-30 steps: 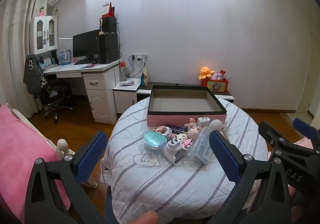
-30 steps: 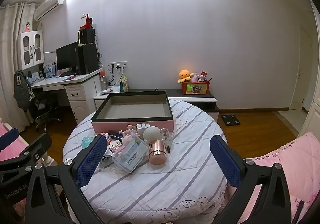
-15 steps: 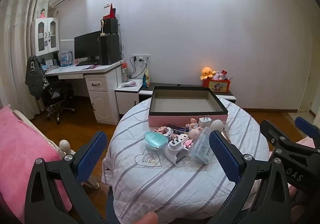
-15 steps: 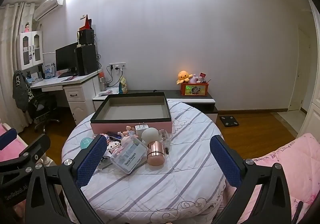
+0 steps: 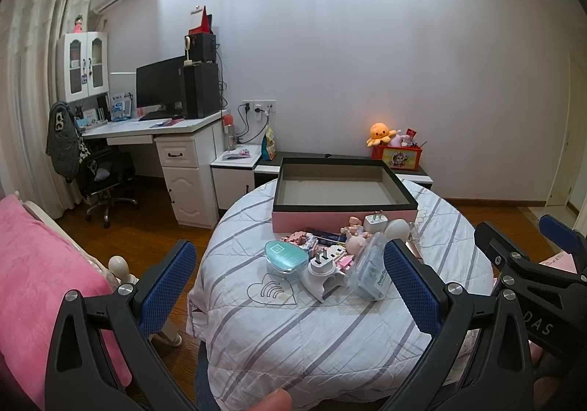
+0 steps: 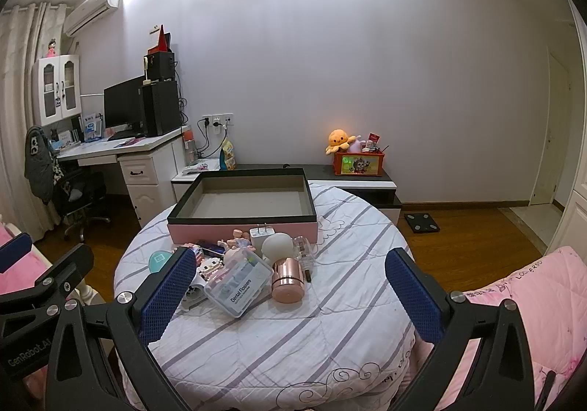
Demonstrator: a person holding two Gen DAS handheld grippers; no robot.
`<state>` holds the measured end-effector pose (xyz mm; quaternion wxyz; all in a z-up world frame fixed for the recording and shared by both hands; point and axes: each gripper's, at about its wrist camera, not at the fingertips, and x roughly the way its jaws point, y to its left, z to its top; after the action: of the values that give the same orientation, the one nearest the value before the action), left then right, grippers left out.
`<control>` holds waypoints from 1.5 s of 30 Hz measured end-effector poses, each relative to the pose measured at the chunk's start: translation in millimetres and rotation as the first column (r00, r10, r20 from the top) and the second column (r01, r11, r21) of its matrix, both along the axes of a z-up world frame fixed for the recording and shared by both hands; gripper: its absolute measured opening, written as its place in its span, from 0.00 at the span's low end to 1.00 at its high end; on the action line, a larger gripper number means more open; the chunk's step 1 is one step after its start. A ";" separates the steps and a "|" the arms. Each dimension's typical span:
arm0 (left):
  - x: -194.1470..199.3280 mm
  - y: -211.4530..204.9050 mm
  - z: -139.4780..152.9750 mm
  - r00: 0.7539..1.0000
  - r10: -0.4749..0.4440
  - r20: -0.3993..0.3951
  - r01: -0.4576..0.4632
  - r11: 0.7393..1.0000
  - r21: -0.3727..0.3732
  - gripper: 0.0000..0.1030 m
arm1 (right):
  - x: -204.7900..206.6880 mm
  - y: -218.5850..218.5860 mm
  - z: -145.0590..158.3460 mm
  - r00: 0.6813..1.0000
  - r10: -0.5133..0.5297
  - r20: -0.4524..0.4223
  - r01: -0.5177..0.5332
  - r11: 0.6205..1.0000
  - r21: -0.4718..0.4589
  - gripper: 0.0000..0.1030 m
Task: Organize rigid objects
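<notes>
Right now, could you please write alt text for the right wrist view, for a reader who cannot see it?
The open right gripper hovers over a round table with a striped cover, holding nothing. A heap of small items, among them a dental flosser box and a rose-gold cylinder, lies before an empty pink box.

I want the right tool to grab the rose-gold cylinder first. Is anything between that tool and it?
Nothing visible. The right tool is open above the near side of the table, and only bare striped cloth lies before the cylinder. The floss box sits close on its left.
</notes>
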<state>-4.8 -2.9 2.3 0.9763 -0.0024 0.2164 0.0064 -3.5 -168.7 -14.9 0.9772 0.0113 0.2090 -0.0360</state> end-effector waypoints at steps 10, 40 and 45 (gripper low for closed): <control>-0.2 -0.1 0.7 1.000 -0.002 0.000 0.002 1.000 -0.001 1.00 | 0.3 0.2 0.5 1.000 -0.001 0.002 0.001 1.000 -0.001 1.00; 1.2 -1.2 -1.6 1.000 -0.005 -0.007 0.005 1.000 -0.003 1.00 | 1.6 -1.5 -0.4 1.000 0.003 0.001 -0.003 1.000 0.001 1.00; 1.7 -1.4 -1.7 1.000 -0.003 -0.006 0.003 1.000 -0.003 1.00 | 1.6 -1.4 -0.5 1.000 0.003 0.000 -0.003 1.000 0.001 1.00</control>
<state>-3.1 -4.3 0.6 0.9756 -0.0037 0.2193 0.0048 -1.9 -170.2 -15.4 0.9773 0.0114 0.2090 -0.0342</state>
